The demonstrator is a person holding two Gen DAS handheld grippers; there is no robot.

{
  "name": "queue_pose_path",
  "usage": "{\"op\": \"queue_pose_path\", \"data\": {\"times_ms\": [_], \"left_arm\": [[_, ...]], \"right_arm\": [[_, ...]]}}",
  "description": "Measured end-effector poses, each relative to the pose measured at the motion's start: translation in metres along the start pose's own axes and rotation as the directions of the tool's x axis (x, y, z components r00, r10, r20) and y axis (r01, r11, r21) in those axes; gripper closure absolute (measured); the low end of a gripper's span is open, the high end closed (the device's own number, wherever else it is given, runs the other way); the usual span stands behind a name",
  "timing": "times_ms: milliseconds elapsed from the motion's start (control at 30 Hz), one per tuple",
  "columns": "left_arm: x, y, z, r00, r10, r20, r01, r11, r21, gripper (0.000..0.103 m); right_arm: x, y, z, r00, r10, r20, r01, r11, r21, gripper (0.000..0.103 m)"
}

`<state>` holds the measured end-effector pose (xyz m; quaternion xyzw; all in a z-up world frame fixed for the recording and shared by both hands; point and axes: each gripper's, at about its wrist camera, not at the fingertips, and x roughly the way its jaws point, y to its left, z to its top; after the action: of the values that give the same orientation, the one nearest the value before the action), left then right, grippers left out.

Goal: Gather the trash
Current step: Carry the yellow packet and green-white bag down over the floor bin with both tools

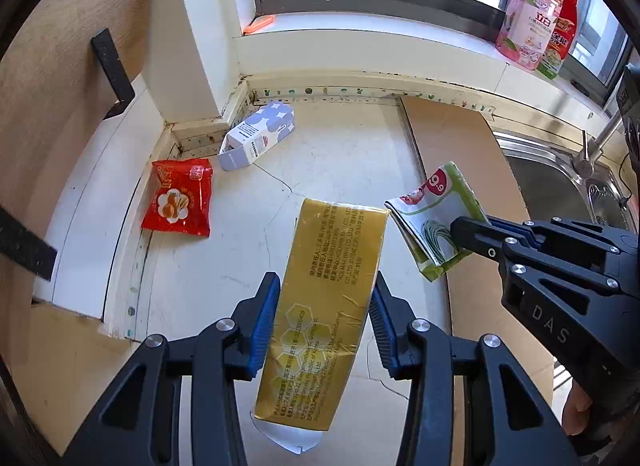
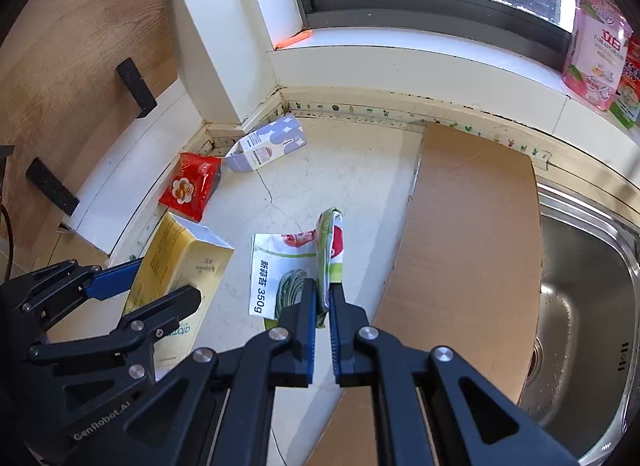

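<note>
My left gripper (image 1: 325, 293) is shut on a yellow carton (image 1: 328, 306), held above the white counter (image 1: 240, 246); the carton also shows in the right wrist view (image 2: 180, 266). My right gripper (image 2: 323, 294) is shut on a green and white plastic wrapper (image 2: 330, 250), which folds and hangs beside it; the wrapper also shows in the left wrist view (image 1: 432, 217). A red snack packet (image 1: 178, 197) and a pale purple and white carton (image 1: 258, 133) lie on the counter near the back left corner.
A brown board (image 2: 468, 246) lies on the counter next to a steel sink (image 2: 588, 306) at right. Pink and red bottles (image 1: 536, 21) stand on the windowsill. A wooden cabinet side (image 1: 60, 85) is at left.
</note>
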<state>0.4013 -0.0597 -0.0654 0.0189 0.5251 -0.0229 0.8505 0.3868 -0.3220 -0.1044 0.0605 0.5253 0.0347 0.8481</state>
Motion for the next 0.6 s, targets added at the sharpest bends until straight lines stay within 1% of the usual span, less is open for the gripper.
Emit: {"op": "queue_pose_path", "data": {"times_ms": [233, 433, 600], "left_arm": [[-0.039, 0.002, -0.049, 1.000, -0.011, 0.026, 0.011, 1.000, 0.017, 0.061], [-0.068, 0.007, -0.104, 0.999, -0.029, 0.019, 0.029, 0.999, 0.021, 0.061], [-0.088, 0.013, -0.156, 0.999, -0.047, 0.011, 0.047, 0.998, 0.028, 0.061]], "right_arm": [[-0.043, 0.028, -0.046, 0.999, -0.035, 0.027, 0.035, 0.999, -0.007, 0.097], [-0.078, 0.051, -0.091, 0.997, -0.069, 0.046, 0.070, 0.998, -0.002, 0.097], [-0.101, 0.074, -0.137, 0.994, -0.102, 0.044, 0.102, 0.995, 0.003, 0.097]]}}
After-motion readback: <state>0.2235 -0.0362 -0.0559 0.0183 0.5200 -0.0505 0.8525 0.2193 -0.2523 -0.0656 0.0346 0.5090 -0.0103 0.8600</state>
